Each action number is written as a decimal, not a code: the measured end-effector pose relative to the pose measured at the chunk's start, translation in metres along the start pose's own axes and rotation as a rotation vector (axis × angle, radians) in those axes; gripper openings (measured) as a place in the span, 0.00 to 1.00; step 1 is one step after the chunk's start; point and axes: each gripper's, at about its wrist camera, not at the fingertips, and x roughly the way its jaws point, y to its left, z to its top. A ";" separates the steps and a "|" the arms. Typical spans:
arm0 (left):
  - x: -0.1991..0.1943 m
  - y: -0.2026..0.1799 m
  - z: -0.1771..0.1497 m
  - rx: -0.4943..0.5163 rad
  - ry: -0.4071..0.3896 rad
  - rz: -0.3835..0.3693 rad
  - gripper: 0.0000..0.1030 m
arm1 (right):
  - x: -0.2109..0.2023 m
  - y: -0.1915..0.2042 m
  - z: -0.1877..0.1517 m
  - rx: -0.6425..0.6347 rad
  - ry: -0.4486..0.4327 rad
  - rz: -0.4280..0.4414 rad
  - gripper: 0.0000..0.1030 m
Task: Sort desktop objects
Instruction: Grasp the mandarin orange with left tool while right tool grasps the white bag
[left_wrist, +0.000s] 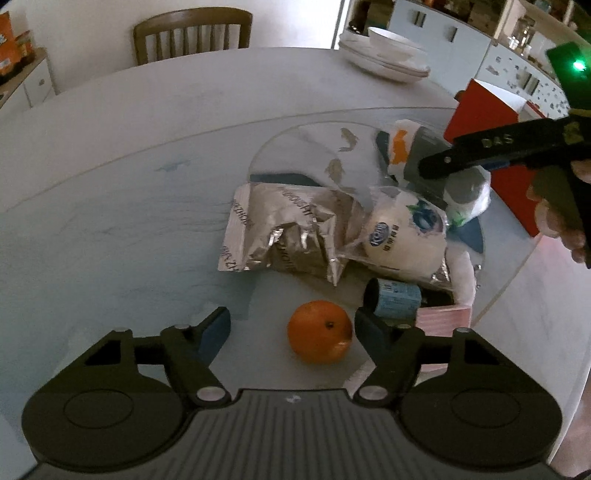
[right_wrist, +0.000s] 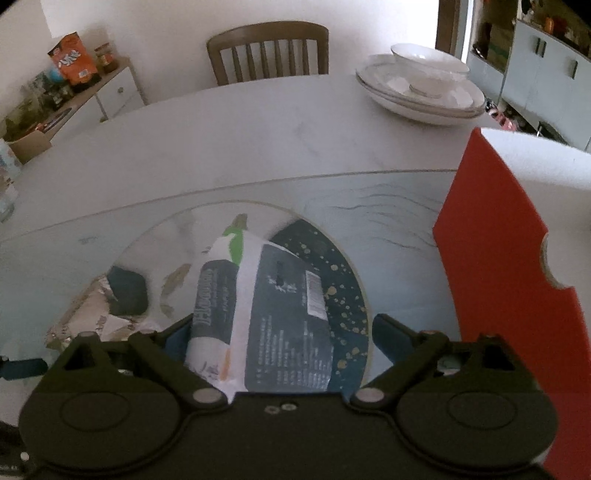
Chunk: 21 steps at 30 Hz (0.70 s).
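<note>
Reaching: left gripper (left_wrist: 291, 330) hangs over the orange (left_wrist: 319, 331), jaws released around it, pads not touching.
Orange: sits on the glass surface (left_wrist: 110, 229), nearer the right-side pad than the left-side one, beside a small blue can (left_wrist: 393, 298).
Right gripper (right_wrist: 279, 336): spread wide, astride a dark-and-white snack packet (right_wrist: 269, 317), no pad pressing.
Clutter: silver foil bag (left_wrist: 277, 229) and a white round pack (left_wrist: 400, 236) lie just beyond the orange; red box (right_wrist: 498, 277) stands at the right.
Risk, orange: an off-centre close could roll it into the can.
Risk, packet: limp film may fold and slip free.
</note>
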 end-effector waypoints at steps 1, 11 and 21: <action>0.001 -0.002 0.000 0.006 0.000 0.000 0.68 | 0.002 -0.001 0.000 0.006 0.006 0.001 0.92; -0.001 -0.014 -0.002 0.030 -0.003 -0.009 0.34 | 0.017 -0.006 -0.001 0.019 0.046 -0.009 0.75; 0.000 -0.010 0.001 -0.014 0.001 0.005 0.34 | 0.009 -0.004 -0.001 0.008 0.038 -0.012 0.55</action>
